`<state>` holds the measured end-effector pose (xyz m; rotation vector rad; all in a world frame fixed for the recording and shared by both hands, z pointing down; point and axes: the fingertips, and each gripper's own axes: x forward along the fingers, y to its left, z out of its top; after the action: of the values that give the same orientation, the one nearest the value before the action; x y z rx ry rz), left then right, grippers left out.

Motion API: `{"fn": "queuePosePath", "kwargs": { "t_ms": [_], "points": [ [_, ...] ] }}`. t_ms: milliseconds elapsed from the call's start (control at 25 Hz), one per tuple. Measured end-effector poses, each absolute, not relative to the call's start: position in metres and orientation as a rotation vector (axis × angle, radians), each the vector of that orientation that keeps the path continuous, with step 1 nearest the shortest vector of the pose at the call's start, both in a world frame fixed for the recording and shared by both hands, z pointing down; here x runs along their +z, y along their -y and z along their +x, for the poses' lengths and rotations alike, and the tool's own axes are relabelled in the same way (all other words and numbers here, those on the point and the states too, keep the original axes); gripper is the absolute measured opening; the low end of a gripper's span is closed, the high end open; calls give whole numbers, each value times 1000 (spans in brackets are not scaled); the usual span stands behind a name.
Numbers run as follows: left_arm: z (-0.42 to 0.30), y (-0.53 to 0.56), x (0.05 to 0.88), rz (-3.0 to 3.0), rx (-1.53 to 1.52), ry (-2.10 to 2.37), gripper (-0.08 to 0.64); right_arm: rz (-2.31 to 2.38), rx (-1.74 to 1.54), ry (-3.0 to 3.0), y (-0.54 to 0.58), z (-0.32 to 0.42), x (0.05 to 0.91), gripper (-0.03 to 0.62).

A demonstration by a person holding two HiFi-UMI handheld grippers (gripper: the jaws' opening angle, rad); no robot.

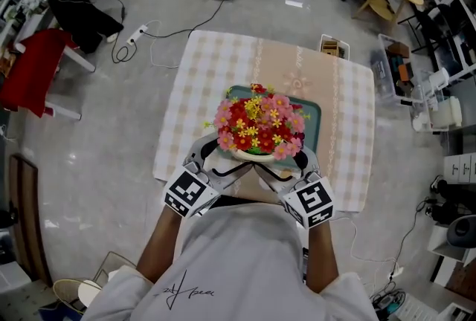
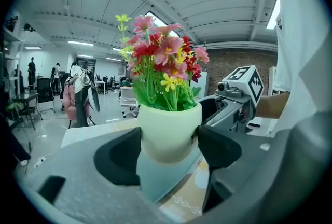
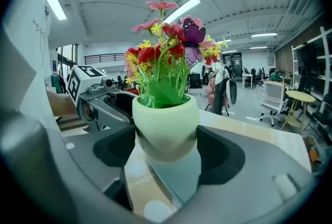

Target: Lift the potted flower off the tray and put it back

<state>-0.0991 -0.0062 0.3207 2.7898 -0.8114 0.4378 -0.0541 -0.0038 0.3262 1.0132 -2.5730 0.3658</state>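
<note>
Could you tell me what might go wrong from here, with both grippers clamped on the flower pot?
1. The pot is smooth and rounded. The left gripper and right gripper pinch only its curved lower wall, so it might slip or tilt if they move unevenly.
2. In the head view the flowers hide much of the tray, so the set-down could land off-centre.

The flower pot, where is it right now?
In the head view the pot is mid-frame, clamped between the left gripper and right gripper, over the near edge of the tray on the table.
</note>
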Motion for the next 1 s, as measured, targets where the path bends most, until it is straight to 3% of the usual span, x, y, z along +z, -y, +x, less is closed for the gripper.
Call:
{"fn": "queuePosePath", "kwargs": {
  "t_ms": [1000],
  "points": [
    [-100,-4,323,2774,386,816,342,1037,360,2587,-6,-54,326,373]
  ]
}}
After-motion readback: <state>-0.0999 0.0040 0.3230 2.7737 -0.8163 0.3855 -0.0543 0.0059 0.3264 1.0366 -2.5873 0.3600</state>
